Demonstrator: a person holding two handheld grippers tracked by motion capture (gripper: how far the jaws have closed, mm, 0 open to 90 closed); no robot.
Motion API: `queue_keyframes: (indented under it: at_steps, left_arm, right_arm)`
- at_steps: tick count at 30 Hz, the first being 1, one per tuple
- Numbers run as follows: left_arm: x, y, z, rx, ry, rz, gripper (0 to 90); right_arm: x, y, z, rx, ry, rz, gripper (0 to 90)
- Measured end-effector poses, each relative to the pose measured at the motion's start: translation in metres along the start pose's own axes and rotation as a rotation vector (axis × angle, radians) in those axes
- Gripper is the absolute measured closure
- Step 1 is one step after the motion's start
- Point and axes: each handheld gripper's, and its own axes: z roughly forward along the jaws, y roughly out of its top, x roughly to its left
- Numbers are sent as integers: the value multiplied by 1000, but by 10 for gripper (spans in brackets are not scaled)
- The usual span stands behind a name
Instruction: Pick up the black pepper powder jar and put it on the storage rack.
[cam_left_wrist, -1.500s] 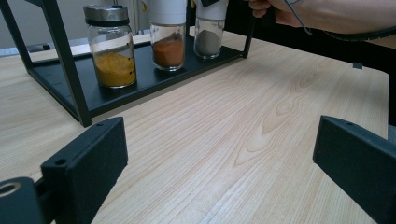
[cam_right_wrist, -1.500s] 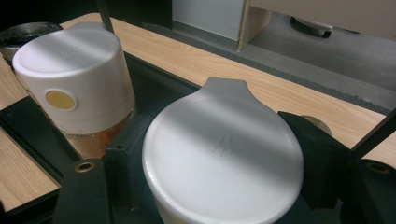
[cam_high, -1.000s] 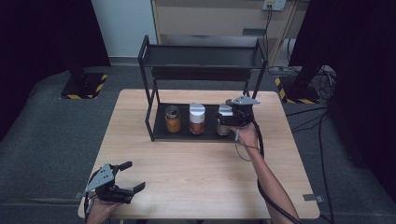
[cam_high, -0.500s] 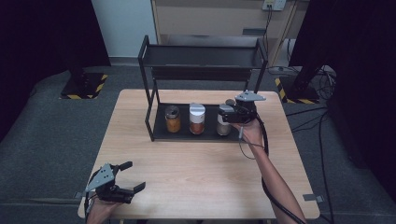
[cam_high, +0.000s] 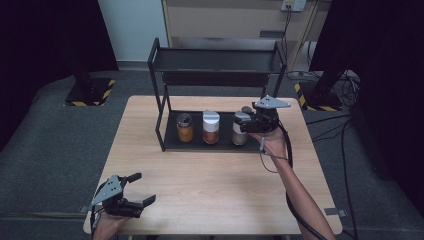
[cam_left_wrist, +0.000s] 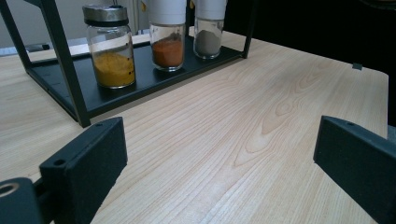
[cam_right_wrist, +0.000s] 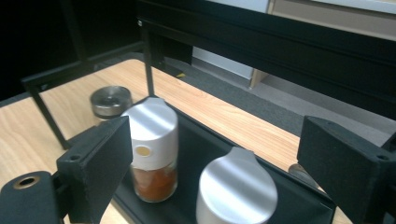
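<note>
A: Scanning left to right, I see my left gripper (cam_high: 134, 196) idle and spread at the table's (cam_high: 210, 190) near corner, while my right gripper (cam_high: 248, 118) hovers spread over the grey spice jar (cam_high: 240, 129) on the rack's (cam_high: 170, 142) lower shelf.

B: Handling?

A: Probably glass, so rigid, slick, breakable, light. I'd pinch the body below its silver cap (cam_right_wrist: 237, 187).

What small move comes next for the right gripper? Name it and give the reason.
Probably lower the right gripper around the grey spice jar: its fingers stand open, nothing between them, poised just above that jar's silver cap on the rack's bottom shelf.
</note>
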Motion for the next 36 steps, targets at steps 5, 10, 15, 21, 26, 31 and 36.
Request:
queue_keyframes:
  at_steps: [5,10,15,21,26,31,36]
  left_arm:
    - [1,-1,-1,-10,4,-12,15]
    - [1,-1,0,-9,4,-11,12]
    - [0,-1,-1,-8,5,-11,8]
    - [1,-2,-1,-13,1,-11,7]
    - [0,-2,-2,-13,-1,-8,7]
    - [0,-2,-2,-17,-2,-10,7]
    - [1,-3,-2,-20,-1,-14,7]
  right_arm:
    - [3,0,-10,0,36,-7,99]
    - [7,-6,-21,-8,73,-10,96]
    - [10,-12,-34,-12,101,-16,95]
    - [12,-21,-52,-25,117,-14,95]
    - [15,-28,-69,-31,124,-17,95]
    - [15,-36,-86,-43,137,-2,95]
    - [17,-43,-105,-51,132,2,95]
